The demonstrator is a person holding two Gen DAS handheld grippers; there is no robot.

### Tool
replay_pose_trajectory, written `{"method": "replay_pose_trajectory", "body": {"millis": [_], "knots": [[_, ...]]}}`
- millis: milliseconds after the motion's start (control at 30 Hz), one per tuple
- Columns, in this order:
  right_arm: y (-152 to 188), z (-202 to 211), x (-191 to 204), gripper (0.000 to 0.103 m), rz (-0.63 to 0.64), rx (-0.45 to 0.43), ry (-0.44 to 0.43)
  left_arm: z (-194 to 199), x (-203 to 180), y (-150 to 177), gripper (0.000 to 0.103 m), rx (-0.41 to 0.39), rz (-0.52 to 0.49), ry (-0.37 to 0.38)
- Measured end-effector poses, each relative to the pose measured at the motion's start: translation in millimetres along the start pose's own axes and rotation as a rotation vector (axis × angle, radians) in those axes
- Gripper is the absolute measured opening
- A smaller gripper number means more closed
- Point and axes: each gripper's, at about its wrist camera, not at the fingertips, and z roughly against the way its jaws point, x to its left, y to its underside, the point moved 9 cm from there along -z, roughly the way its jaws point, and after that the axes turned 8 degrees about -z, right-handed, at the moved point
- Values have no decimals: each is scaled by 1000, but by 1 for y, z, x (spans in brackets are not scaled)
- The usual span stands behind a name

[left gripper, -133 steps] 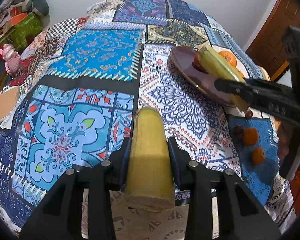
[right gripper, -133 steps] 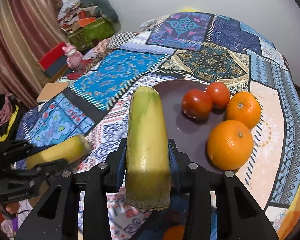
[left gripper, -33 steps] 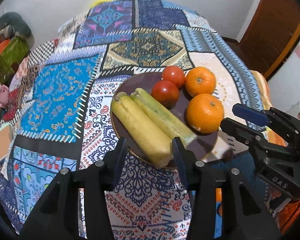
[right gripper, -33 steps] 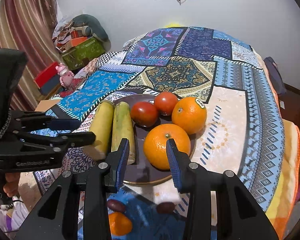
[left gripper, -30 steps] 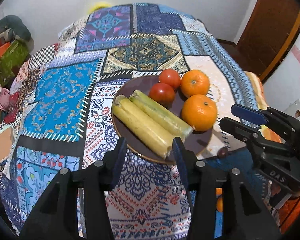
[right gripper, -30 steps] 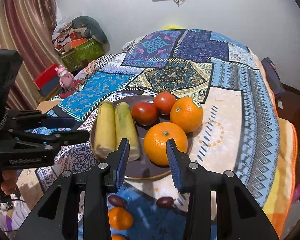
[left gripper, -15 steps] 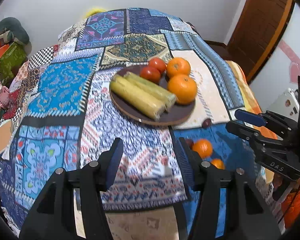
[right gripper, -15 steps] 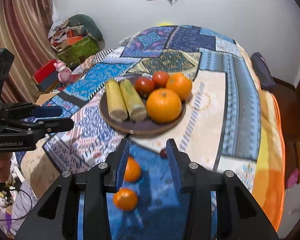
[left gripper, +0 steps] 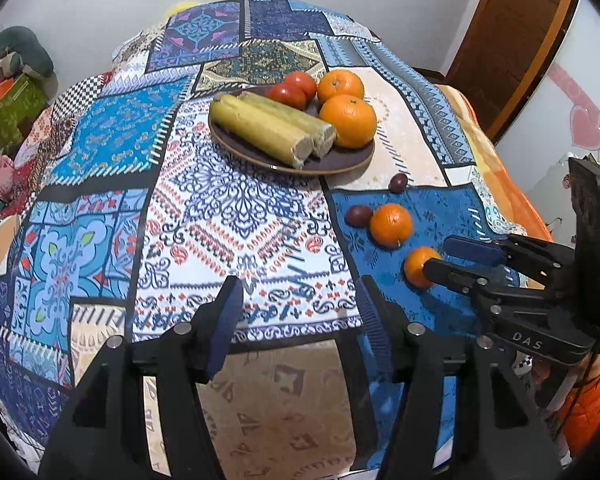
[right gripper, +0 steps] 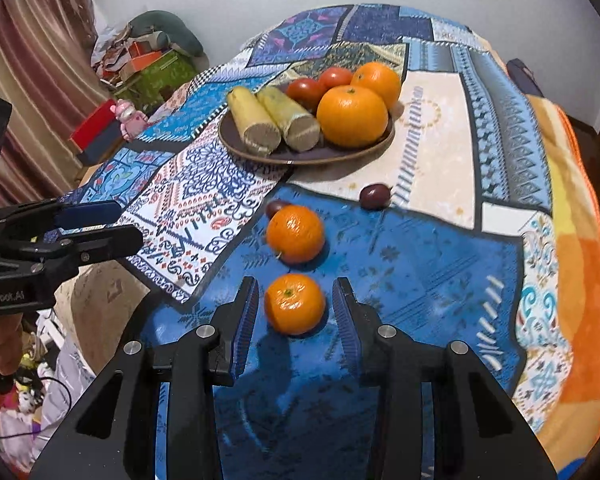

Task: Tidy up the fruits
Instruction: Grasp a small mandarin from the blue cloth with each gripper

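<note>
My right gripper (right gripper: 295, 312): jaws parted around near-edge mandarin (right gripper: 294, 303), pads not touching. My left gripper (left gripper: 298, 312): empty, jaws just been opening. Plate (right gripper: 260, 153), mid-bed: remaining fruit.

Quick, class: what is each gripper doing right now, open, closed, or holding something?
Left gripper: open, jaws just been opening, nothing between them.
Right gripper: open, small orange between its jaws, not gripped.
</note>
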Motion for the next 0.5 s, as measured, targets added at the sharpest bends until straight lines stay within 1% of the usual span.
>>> {"method": "replay_pose_trajectory", "body": {"millis": [100,300,400,500], "knots": [[5,-7,3,39,4,14,3,-4,0,5,62,13,12,7],[13,-19,-1,37,-3,53,0,-15,-5,11,63,48,-3,-2],[13,-18,-4,33,-14,45,-14,-18,-10,8,63,50,-5,8],[12,-12,-8,33,-18,32,-18,-21,-18,0,63,51,-13,17]]}}
